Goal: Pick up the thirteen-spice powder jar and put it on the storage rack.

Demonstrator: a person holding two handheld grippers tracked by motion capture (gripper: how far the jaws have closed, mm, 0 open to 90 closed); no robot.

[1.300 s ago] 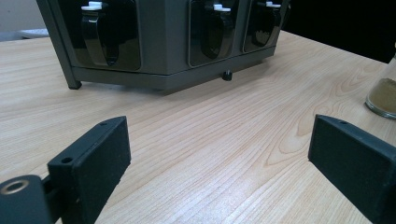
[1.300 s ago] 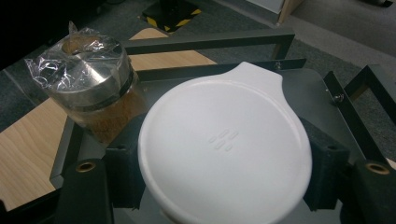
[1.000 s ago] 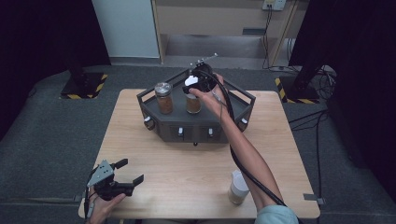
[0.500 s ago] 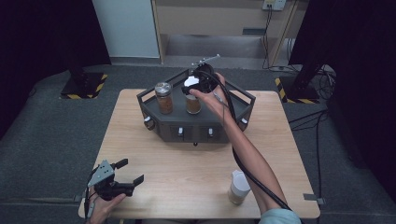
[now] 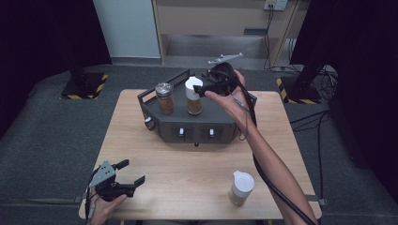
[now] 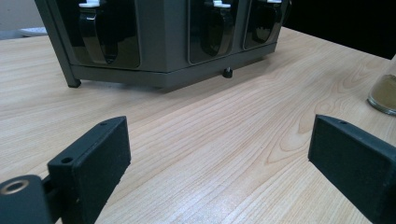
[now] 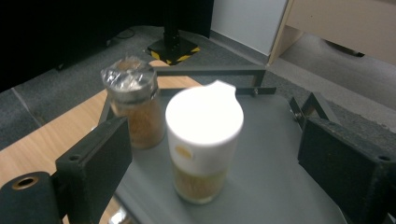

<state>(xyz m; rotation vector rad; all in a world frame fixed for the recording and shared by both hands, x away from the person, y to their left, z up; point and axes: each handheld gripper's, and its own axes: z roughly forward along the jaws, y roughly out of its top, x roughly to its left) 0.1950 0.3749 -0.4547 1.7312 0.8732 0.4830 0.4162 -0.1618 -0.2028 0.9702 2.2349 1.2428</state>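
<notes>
Nearest to us, at the front left corner of the pale wooden tabletop (image 5: 197, 173), our left tongs (image 5: 132, 172) sit low in our left hand (image 5: 101, 206), jaws spread wide with nothing between them. In the left gripper view those tongs (image 6: 219, 154) frame bare wood grain, with the dark grey rack's front face just ahead.

Front right on the tabletop stands a clear glass jar with a white spouted lid (image 5: 241, 187), holding a tan powder up to about half its height. It's on its own, well apart from everything else. Its bottom edge peeks into the left gripper view at the far right (image 6: 384, 93), and we can see the powder through the glass.

Further back, mid-table, is the dark grey angular metal spice rack (image 5: 187, 129) with a flat top tray. Two jars stand upright on that tray: a glass jar with a crinkly clear-wrapped top (image 5: 164, 97) full of orange-brown spice, and just beside it a second white-lidded glass jar (image 5: 193, 96) with brownish powder in the lower part.

Our right tongs (image 5: 201, 89) hover up by that white lid, jaws released. In the right gripper view the tongs (image 7: 210, 149) straddle the white-lidded jar (image 7: 203, 140) without touching it, the wrapped jar (image 7: 133, 105) behind to the left.
</notes>
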